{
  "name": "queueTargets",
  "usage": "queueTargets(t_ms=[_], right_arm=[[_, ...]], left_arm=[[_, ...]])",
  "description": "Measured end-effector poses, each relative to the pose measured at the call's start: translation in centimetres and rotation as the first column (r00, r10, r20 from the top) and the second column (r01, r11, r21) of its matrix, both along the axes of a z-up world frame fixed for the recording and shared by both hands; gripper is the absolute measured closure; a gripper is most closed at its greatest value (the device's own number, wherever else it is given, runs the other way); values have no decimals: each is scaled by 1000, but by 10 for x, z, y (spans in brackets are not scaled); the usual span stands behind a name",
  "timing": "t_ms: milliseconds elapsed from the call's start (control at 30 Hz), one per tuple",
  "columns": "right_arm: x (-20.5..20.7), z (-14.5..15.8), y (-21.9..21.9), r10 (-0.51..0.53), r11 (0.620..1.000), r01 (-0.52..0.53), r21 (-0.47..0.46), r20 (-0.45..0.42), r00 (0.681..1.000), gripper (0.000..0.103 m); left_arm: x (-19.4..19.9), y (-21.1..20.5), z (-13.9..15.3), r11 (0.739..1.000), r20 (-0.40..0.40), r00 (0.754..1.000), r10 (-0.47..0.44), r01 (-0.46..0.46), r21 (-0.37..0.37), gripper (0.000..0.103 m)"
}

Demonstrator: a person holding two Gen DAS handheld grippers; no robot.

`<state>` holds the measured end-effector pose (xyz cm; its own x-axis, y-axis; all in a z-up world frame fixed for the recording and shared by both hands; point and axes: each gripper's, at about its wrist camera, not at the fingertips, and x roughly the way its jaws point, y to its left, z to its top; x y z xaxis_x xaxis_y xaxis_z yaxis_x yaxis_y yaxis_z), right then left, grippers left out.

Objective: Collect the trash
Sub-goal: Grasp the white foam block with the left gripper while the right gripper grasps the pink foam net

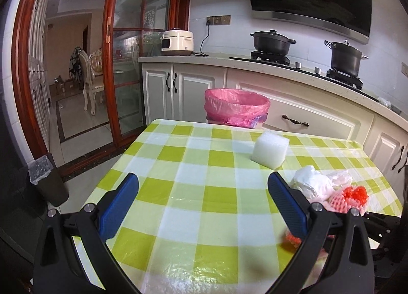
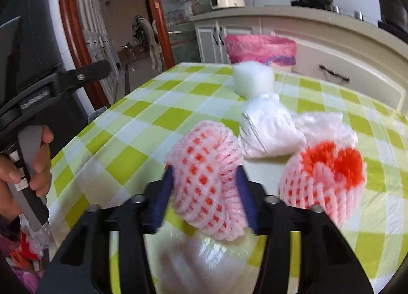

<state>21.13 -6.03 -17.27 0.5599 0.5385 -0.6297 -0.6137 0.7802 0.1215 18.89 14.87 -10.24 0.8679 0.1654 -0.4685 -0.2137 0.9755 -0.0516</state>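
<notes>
Right claw clamped on a foam fruit net; left claw released over bare cloth.

The foam fruit net point(image 2: 206, 179) sat squeezed between the blue pads of the right claw point(image 2: 205, 179), above the surface point(image 2: 122, 141) at its near edge. Judged very light, soft and springy; it would crush rather than slip, so a hold across its middle should suffice. A second net point(image 2: 322, 179) lay at 3 o'clock of it, a crumpled white bag point(image 2: 270, 133) at 1 o'clock, a white foam block point(image 2: 253, 79) beyond at 12 o'clock, and the pink-lined bin point(image 2: 260, 48) past the far edge. The left claw point(image 1: 202, 202) was spread wide, holding nothing. Only the right view showed the grasp and the hand point(image 2: 28, 166) on the other handle; only the left view showed a dark bin point(image 1: 47, 181) on the floor at 9 o'clock.
</notes>
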Motion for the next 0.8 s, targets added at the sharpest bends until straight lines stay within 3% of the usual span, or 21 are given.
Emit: queueTargets(t_ms=[167, 200, 233, 400, 567, 800], right_arm=[[11, 31, -19, -30, 997, 27, 73, 45, 999, 67], [15, 39, -25, -43, 995, 37, 92, 59, 997, 67], [19, 48, -32, -55, 993, 47, 107, 74, 996, 74], [39, 77, -63, -108, 985, 88, 145, 133, 985, 74], [63, 82, -85, -141, 982, 120, 145, 144, 980, 75], [96, 69, -110, -163, 976, 145, 165, 99, 982, 75]], left_arm=[[25, 4, -2, 1000, -14, 1000, 9, -9, -28, 5], [35, 2, -2, 1000, -19, 1000, 5, -6, -26, 5], [42, 0, -2, 1000, -20, 1000, 1, -2, -26, 5], [91, -22, 0, 998, -18, 999, -35, 34, -52, 5], [142, -49, -7, 994, -43, 997, -67, 63, -85, 5], [208, -78, -31, 994, -123, 989, -86, 78, -70, 5]])
